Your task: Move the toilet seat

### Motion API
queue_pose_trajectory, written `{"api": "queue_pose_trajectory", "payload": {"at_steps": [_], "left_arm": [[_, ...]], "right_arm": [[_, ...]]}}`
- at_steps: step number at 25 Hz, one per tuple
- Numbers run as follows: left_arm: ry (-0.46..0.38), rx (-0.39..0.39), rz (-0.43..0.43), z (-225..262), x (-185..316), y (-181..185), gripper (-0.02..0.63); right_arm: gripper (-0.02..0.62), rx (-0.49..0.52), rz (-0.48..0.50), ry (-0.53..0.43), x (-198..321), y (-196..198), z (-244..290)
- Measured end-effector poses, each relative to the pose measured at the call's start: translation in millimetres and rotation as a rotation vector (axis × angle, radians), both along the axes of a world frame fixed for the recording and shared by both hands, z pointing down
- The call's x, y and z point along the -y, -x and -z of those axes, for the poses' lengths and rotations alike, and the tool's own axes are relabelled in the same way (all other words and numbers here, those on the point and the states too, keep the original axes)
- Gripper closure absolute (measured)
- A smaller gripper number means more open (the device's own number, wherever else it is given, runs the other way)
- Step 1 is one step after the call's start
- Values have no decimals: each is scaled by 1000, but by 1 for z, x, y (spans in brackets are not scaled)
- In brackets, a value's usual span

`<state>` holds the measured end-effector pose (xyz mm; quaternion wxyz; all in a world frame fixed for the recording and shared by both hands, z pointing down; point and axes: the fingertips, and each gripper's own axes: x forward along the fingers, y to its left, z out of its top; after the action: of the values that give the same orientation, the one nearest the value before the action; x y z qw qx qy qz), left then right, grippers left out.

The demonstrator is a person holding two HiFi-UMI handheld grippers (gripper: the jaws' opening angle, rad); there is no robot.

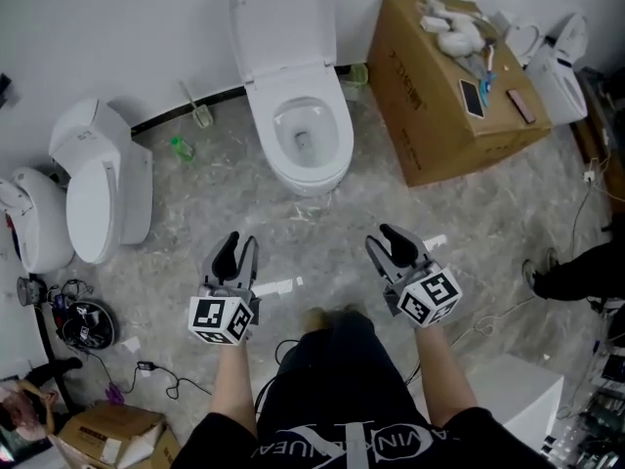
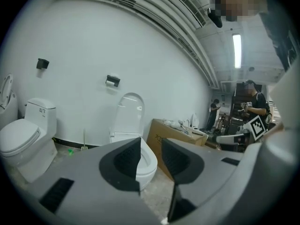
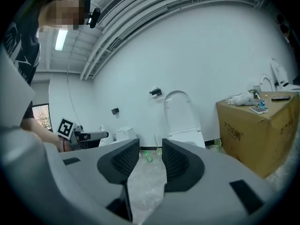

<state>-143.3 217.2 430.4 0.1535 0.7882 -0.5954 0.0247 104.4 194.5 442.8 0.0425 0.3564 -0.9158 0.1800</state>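
A white toilet (image 1: pixel 337 154) stands against the far wall, its lid (image 1: pixel 281 18) raised upright and the bowl open. Both grippers hover over the floor in front of it, well short of the bowl. My left gripper (image 1: pixel 234 247) is open with nothing between its jaws; its own view looks past the jaws (image 2: pixel 151 156) at the toilet's lid (image 2: pixel 129 114) and bowl (image 2: pixel 150 165). My right gripper (image 1: pixel 393 239) is open and empty too. In the right gripper view, only floor shows in the gap of that gripper (image 3: pixel 151 156), with the toilet's lid (image 3: pixel 180 109) beyond.
A big cardboard box (image 1: pixel 430 115) with a phone and small items on top stands right of the toilet. Two more toilets (image 1: pixel 98 184) (image 1: pixel 34 218) sit at the left. A toilet brush (image 1: pixel 195 106), a green bottle (image 1: pixel 181 147) and cables (image 1: pixel 156 374) lie on the floor.
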Motion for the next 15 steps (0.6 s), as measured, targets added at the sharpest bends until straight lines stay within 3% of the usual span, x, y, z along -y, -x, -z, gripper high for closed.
{"api": "queue_pose_trajectory", "payload": {"at_steps": [15], "left_arm": [[119,-9,12,-77,99,-13,457]], "right_arm": [[428,-51,80,106,87,24,-74]]}}
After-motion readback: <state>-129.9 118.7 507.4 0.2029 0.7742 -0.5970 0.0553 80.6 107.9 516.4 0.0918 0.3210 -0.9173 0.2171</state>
